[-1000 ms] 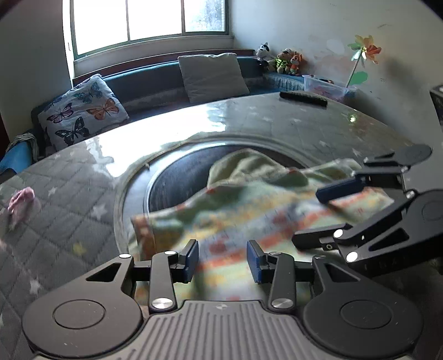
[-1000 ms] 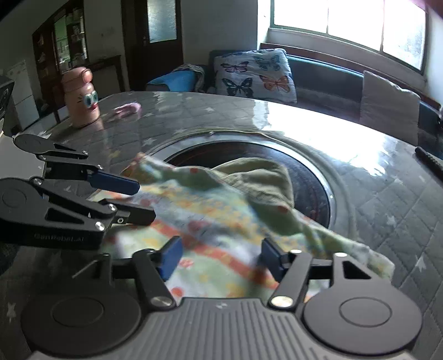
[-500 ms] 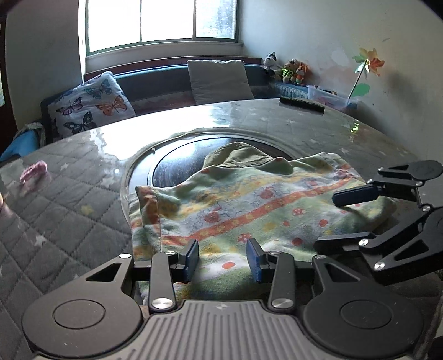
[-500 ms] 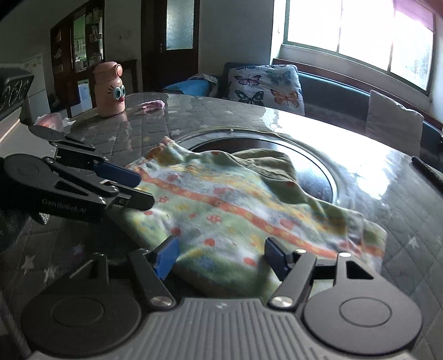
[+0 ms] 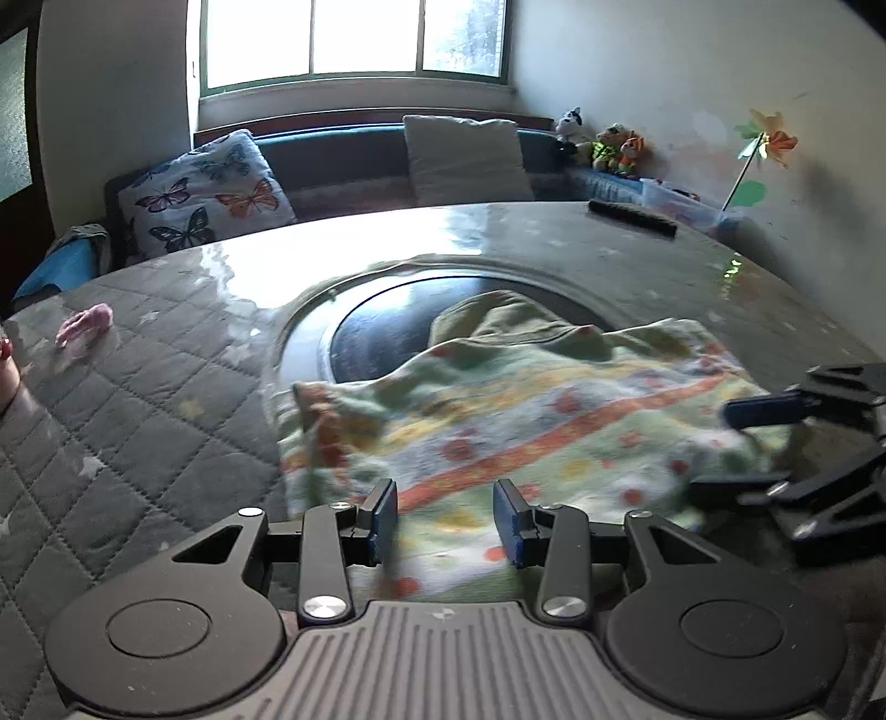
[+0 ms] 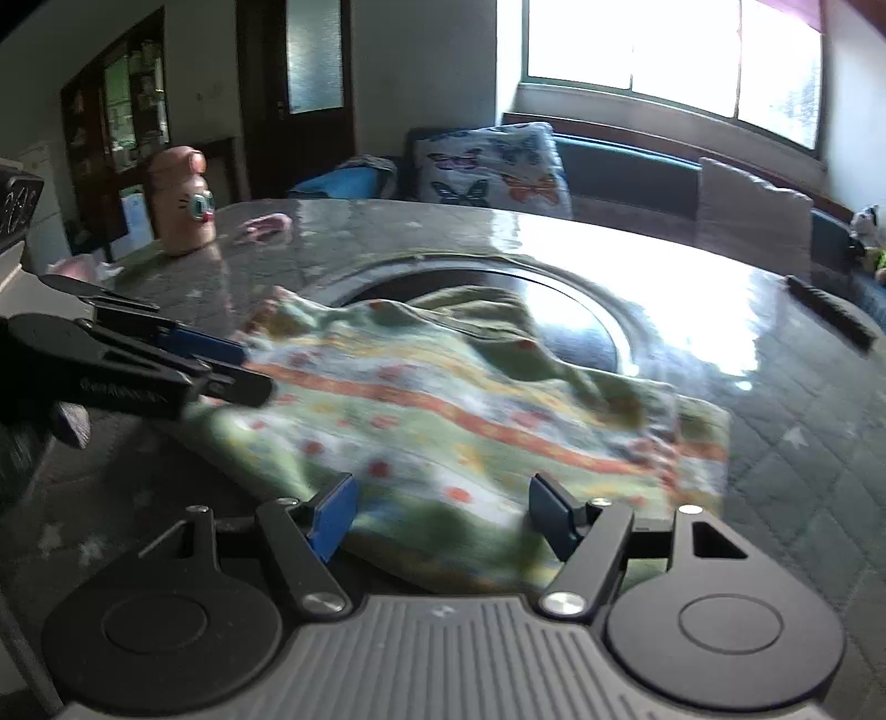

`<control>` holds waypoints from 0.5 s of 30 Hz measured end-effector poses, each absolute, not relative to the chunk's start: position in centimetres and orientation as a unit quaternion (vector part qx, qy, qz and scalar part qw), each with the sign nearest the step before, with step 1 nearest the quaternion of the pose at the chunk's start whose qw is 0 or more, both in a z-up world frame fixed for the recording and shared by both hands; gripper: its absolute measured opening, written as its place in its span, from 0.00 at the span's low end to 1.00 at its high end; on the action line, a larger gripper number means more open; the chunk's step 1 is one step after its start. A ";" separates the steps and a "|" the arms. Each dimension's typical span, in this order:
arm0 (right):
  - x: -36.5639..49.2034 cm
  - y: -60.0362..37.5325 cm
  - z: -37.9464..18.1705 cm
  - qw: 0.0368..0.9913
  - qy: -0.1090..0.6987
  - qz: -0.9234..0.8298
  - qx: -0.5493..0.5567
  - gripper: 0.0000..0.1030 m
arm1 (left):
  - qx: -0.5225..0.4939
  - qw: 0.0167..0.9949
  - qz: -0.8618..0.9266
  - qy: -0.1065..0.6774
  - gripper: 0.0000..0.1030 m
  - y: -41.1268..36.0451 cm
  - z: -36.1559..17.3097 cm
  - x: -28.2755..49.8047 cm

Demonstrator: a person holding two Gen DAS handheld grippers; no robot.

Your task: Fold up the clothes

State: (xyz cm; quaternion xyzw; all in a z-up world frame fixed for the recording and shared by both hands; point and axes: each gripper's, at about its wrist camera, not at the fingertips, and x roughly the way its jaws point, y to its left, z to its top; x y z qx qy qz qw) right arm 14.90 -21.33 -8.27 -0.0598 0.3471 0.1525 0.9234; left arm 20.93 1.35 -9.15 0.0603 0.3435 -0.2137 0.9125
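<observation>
Two grippers sit at the bottom of my views. The left gripper (image 5: 444, 518) has its fingers apart with nothing between them, and the right gripper (image 6: 443, 512) is spread wider, also empty. Just beyond both lies the floral cloth (image 5: 531, 421), rumpled across the middle of each frame, on the quilted round table (image 5: 166, 399), its far edge draped over the dark centre disc (image 5: 382, 332). Farther, at upper left of the right view, stands a pink bottle (image 6: 183, 202). At top, a butterfly cushion (image 5: 205, 199) rests below the window (image 5: 354, 39).
</observation>
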 end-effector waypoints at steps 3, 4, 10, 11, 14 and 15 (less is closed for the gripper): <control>14.7 -23.2 -8.8 0.924 0.355 0.129 -0.055 0.69 | 0.058 0.914 -0.211 0.342 0.40 1.7 -9.3 21.3; 14.6 -23.8 -8.9 0.924 0.356 0.126 -0.054 0.69 | 0.059 0.915 -0.207 0.341 0.42 1.7 -9.2 21.4; 14.5 -25.2 -8.3 0.930 0.351 0.089 -0.069 0.69 | 0.062 0.919 -0.185 0.343 0.42 2.3 -9.1 23.4; 14.7 -25.4 -8.1 0.931 0.350 0.086 -0.061 0.69 | 0.062 0.919 -0.182 0.344 0.42 2.3 -9.1 23.8; 15.9 -25.4 -7.6 0.936 0.336 0.093 -0.052 0.68 | 0.065 0.920 -0.178 0.344 0.41 2.3 -9.1 24.6; 16.5 -25.2 -7.4 0.936 0.333 0.105 -0.047 0.68 | 0.067 0.920 -0.177 0.342 0.41 2.2 -9.0 24.8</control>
